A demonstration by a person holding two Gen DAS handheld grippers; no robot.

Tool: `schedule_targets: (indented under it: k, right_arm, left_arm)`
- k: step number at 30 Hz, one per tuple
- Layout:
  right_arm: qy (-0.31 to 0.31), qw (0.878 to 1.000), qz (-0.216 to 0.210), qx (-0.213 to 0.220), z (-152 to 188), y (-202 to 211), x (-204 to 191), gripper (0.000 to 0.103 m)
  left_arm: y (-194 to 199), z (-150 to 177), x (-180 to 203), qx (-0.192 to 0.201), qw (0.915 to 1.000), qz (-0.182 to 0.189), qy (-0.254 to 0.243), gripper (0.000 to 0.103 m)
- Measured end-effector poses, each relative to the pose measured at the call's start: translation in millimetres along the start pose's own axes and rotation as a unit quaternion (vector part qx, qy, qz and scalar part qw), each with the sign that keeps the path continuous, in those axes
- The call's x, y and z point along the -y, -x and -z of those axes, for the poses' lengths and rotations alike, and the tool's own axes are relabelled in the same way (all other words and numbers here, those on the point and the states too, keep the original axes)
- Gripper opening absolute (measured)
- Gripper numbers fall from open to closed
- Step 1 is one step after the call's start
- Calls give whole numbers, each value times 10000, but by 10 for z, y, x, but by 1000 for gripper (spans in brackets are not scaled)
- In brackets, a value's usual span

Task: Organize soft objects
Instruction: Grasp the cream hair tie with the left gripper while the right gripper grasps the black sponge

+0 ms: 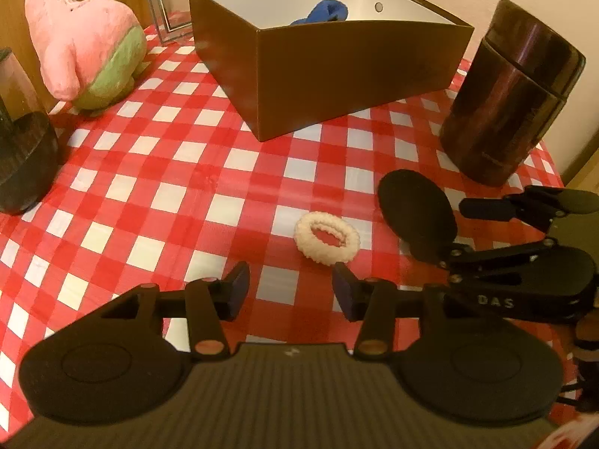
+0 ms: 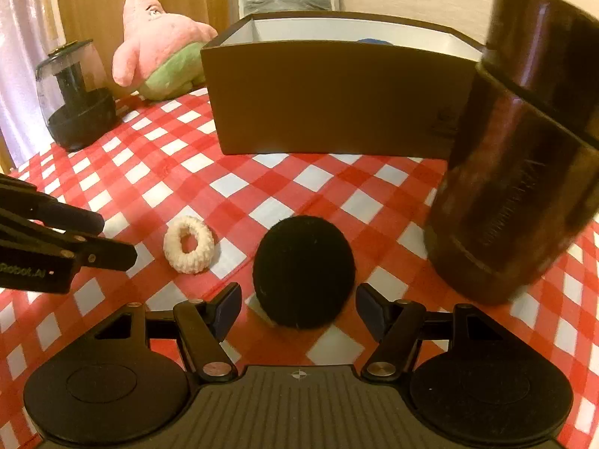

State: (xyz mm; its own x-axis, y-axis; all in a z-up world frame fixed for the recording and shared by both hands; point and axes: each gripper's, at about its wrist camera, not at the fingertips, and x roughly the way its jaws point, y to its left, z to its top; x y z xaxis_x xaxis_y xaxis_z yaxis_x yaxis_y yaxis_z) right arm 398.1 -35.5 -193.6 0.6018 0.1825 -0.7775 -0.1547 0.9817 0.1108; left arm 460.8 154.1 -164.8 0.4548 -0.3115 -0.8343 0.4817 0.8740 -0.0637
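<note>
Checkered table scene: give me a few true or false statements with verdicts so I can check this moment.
1. The white scrunchie lies on the tablecloth. True.
2. The brown box is empty. False: something blue sits inside.
3. The right gripper is clamped on the black round pad. False: its fingers stand apart on either side, not pressing it.
4. The pink plush is outside the box. True.
5. The left gripper holds the scrunchie. False: it is open, the scrunchie ahead of it.
</note>
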Motion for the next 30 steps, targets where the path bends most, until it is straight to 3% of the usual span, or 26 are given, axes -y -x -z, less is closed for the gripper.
schedule_targets:
  k: [7,15,30]
  right_arm:
    - [126,9999,77,-14,-57,-193,19,67]
    - [473,9989,20,68,-22,-218,27,63]
    - [-104,9999,55,80,53,-7,293,62]
  left_arm:
    - [-44,-25,-12,46,9999,71,83,56]
    - [-100,-26,39,59,9999,136,81,58]
    - [-448,-82,297,120,9999,-81,-3,57]
